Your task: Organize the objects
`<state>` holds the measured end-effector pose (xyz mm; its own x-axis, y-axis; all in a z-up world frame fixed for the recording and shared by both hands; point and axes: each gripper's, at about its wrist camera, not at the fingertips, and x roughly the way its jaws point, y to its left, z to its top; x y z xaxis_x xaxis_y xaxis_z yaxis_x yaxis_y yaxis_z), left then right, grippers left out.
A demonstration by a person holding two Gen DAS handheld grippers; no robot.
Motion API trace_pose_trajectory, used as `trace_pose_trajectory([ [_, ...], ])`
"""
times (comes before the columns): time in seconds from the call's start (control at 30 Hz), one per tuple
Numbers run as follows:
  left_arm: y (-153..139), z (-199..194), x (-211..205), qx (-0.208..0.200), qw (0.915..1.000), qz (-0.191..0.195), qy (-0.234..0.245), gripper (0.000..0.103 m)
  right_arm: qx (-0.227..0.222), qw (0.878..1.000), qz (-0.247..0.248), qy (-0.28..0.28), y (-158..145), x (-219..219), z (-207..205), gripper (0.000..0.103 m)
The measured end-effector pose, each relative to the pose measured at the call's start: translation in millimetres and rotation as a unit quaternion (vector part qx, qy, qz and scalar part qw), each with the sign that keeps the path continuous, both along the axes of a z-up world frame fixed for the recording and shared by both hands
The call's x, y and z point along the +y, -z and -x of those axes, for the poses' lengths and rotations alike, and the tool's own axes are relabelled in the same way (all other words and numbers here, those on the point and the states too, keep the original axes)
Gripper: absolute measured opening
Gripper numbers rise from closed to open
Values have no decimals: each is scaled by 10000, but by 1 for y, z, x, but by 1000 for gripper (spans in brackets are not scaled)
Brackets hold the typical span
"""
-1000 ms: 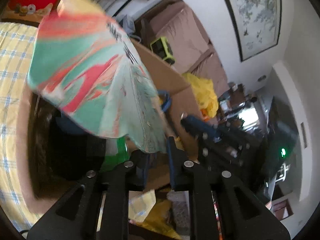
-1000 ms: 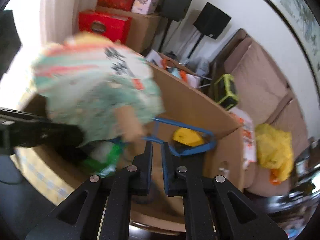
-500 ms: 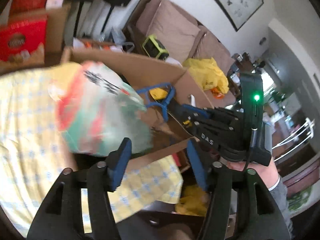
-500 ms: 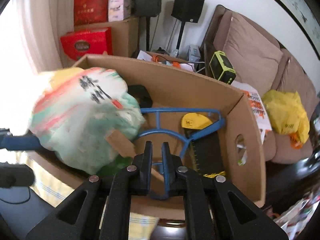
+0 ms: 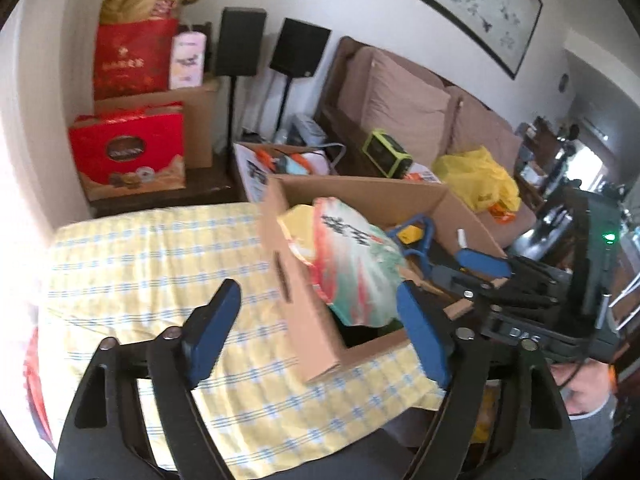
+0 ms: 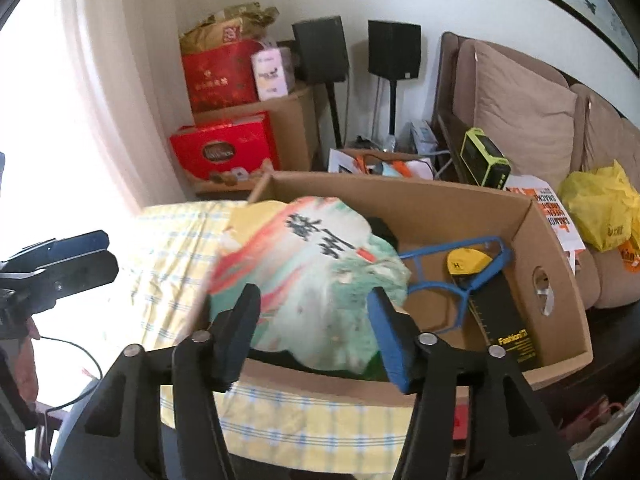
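Left hand-held gripper [image 5: 320, 334]: jaws apart and just been opening, nothing between the pads, the yellow checked table [image 5: 160, 264] beneath and the box [image 5: 312, 320] corner just ahead. Right hand-held gripper [image 6: 314, 330]: jaws likewise apart after opening, the bag [image 6: 316, 280] seen between the fingers but lying just beyond them, unclamped, inside the box at its near-left end. Farther right in the box lie a blue hanger [image 6: 460, 276] and a yellow-and-black item [image 6: 468, 266]; a sofa [image 6: 520, 120] stands well behind.
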<state>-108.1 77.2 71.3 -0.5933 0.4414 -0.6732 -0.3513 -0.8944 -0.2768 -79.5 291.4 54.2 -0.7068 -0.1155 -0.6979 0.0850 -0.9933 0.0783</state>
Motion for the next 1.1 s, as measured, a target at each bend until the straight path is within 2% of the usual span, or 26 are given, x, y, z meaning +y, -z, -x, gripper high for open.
trace_pose_trajectory([
  [0.17, -2, -9, -11, 191, 9992, 290, -174, 81, -19, 9999, -88, 112, 0, -17, -6, 63],
  [0.33, -1, -25, -23, 378, 9973, 535, -338, 89, -21, 9998, -108, 191, 5, -30, -15, 69],
  [0.4, 1, -31, -28, 400, 9966, 585, -408, 98, -27, 9997, -92, 223, 7, -35, -20, 72],
  [0.47, 5, -37, -34, 419, 9960, 599, -522, 103, -34, 9996, -56, 264, 10, -38, -25, 77],
  [0.6, 14, -45, -43, 332, 9933, 783, -779, 103, -38, 9993, -97, 346, 14, -48, -36, 82],
  [0.73, 22, -60, -51, 535, 9901, 804, -1020, 103, -57, 9989, -196, 423, 19, -57, -45, 90],
  [0.87, 30, -69, -57, 409, 9880, 889, -1195, 103, -25, 9984, -249, 514, 23, -63, -58, 98],
  [1.1, 34, -84, -63, 373, 9858, 919, -1356, 103, -9, 9975, -270, 649, 27, -68, -75, 102],
])
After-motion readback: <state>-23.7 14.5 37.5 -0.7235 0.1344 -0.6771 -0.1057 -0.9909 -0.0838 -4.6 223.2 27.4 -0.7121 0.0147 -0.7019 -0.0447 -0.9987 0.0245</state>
